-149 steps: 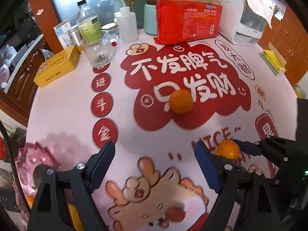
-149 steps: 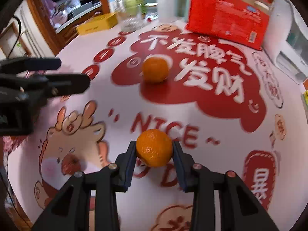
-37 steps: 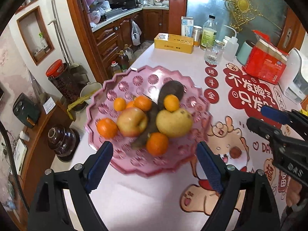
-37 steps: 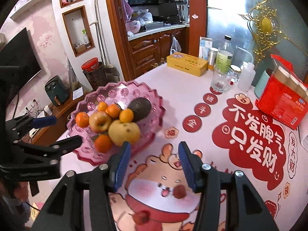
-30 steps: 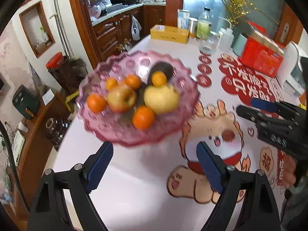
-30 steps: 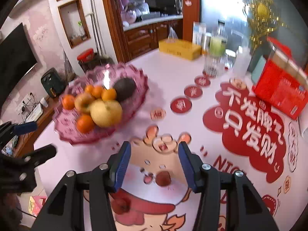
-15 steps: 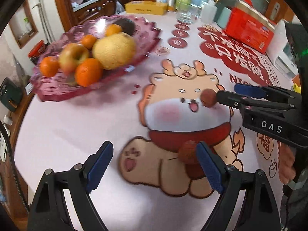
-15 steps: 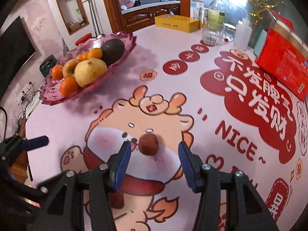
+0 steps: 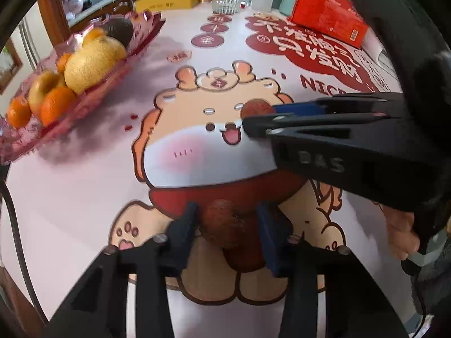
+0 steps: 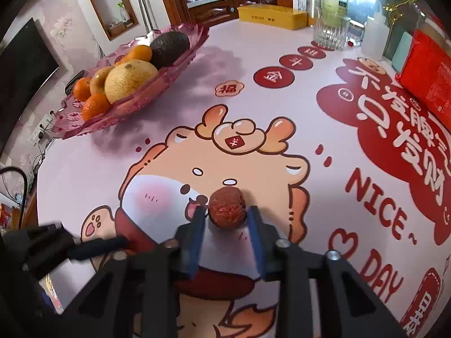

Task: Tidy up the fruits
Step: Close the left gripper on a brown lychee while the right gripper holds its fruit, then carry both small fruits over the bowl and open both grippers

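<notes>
Left gripper (image 9: 227,225) has just been closing and now clamps a small red lychee (image 9: 222,222) low on the printed tablecloth (image 9: 70,197). Right gripper (image 10: 227,218) has likewise been closing and pinches a second lychee (image 10: 227,208) on the cartoon's face. Both fruits sit on the cloth, well apart from the pink fruit tray (image 10: 180,64), which already carries oranges, an apple, a pear and an avocado. I judge the pick step done; next I lift both gently, carry them leftward, and release over the tray without crushing.
</notes>
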{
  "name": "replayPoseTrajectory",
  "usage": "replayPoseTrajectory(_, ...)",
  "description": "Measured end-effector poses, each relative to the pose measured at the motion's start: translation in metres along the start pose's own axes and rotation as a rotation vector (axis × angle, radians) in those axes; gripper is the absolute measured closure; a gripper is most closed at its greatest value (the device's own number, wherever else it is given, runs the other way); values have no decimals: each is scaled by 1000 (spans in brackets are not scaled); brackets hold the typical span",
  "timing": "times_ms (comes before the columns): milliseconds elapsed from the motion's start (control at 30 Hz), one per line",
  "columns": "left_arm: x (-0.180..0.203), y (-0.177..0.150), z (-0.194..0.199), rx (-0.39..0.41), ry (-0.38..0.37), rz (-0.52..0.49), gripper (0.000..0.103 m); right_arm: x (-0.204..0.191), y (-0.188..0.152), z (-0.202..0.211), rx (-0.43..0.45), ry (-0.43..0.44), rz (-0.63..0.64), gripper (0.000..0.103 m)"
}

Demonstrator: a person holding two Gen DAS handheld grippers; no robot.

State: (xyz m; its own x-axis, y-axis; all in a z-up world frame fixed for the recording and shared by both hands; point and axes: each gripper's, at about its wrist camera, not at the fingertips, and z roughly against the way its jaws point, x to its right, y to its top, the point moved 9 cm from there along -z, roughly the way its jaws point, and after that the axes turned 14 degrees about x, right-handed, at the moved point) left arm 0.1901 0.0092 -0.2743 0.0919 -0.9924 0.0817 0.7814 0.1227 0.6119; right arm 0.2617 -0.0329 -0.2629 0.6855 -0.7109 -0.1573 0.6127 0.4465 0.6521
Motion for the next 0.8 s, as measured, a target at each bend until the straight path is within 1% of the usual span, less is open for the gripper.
replayPoseTrajectory(167,2,-3,2,-14,-29,-13,75,-3,2,-2,8,-15,9,77)
replayPoseTrajectory(267,-5,-2,10,-12,-31,-4,76,-4,2,-1,2,-17,7,78)
replayPoseTrajectory(433,-20,13,35,1,-11,-21,76,-10,10,13,17,-20,-10,78)
replayPoseTrajectory(600,-48,40,67,33,18,-35,76,-26,26,38,53,-17,-36,78)
replayPoseTrajectory(667,-67,57,80,62,44,-29,76,-37,38,48,79,-12,-47,78)
replayPoseTrajectory(800,-117,98,95,125,113,0,76,-59,70,59,127,-24,-57,78)
